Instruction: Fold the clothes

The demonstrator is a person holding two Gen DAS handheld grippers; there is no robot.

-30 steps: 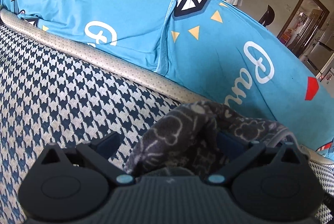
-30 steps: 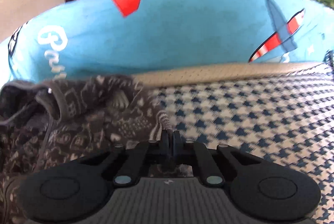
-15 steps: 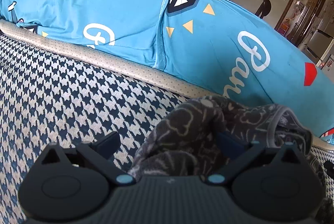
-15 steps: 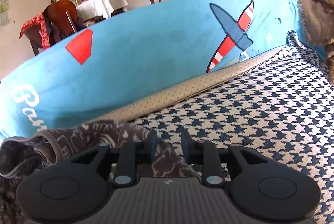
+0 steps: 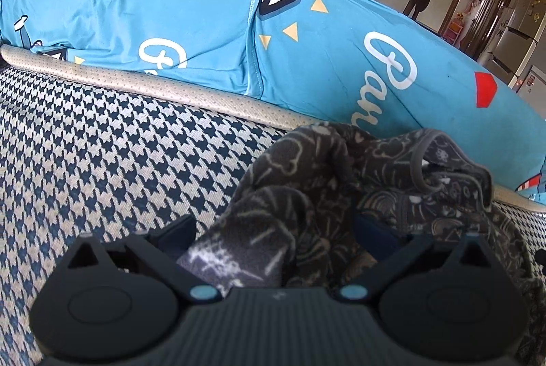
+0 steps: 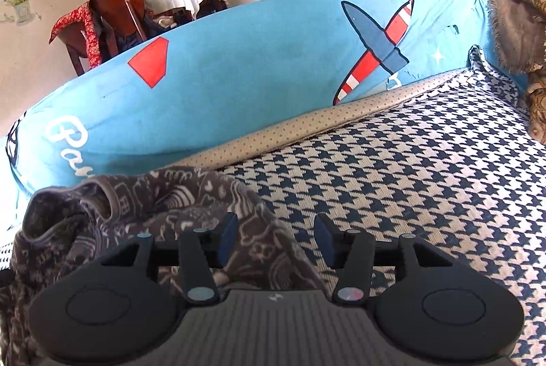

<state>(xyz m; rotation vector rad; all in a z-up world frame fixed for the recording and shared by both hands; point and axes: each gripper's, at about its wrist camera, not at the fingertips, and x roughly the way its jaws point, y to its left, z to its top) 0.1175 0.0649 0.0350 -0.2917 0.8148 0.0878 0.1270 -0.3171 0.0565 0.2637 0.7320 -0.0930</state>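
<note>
Houndstooth sofa seat with a bright blue printed cover over the backrest. Dark grey patterned garment is bunched up on the seat near the backrest. Left gripper has its jaws spread wide with fabric heaped between them. Right gripper is parted too, cloth edge between its fingers, not pinched.
</note>
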